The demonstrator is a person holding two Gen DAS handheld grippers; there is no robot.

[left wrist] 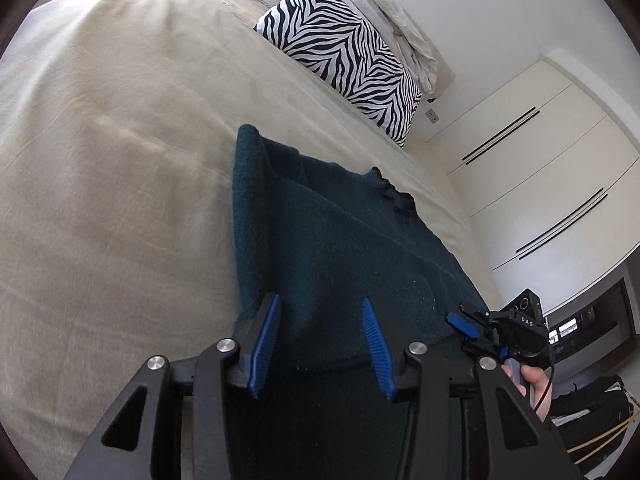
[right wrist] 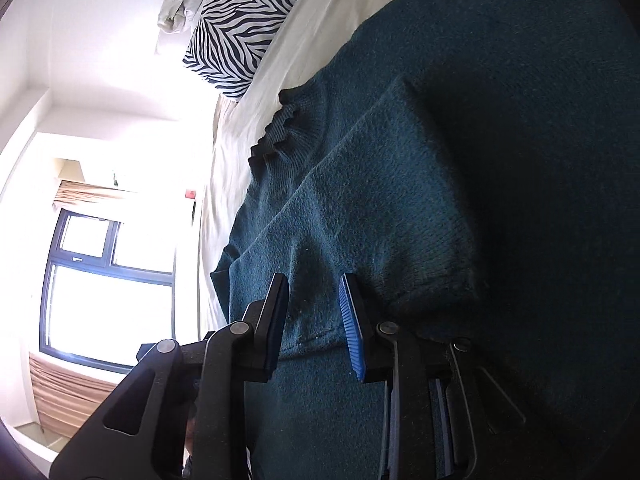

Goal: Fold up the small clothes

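A dark teal knitted sweater [left wrist: 320, 240] lies on the beige bed sheet [left wrist: 120, 160], partly folded, its ribbed collar toward the pillow. My left gripper [left wrist: 320, 308] is open, its blue-padded fingers standing over the sweater's near edge with knit between them. The right gripper [left wrist: 464, 324] shows at the sweater's right edge, held by a hand. In the right wrist view the sweater [right wrist: 400, 180] fills the frame, and my right gripper [right wrist: 314, 292] is open with a fold of the knit between its fingers.
A zebra-print pillow [left wrist: 348, 56] and crumpled white bedding [left wrist: 392, 20] lie at the head of the bed. White wardrobe doors [left wrist: 540, 168] stand at the right. A bright window [right wrist: 108, 260] is beyond the bed's side.
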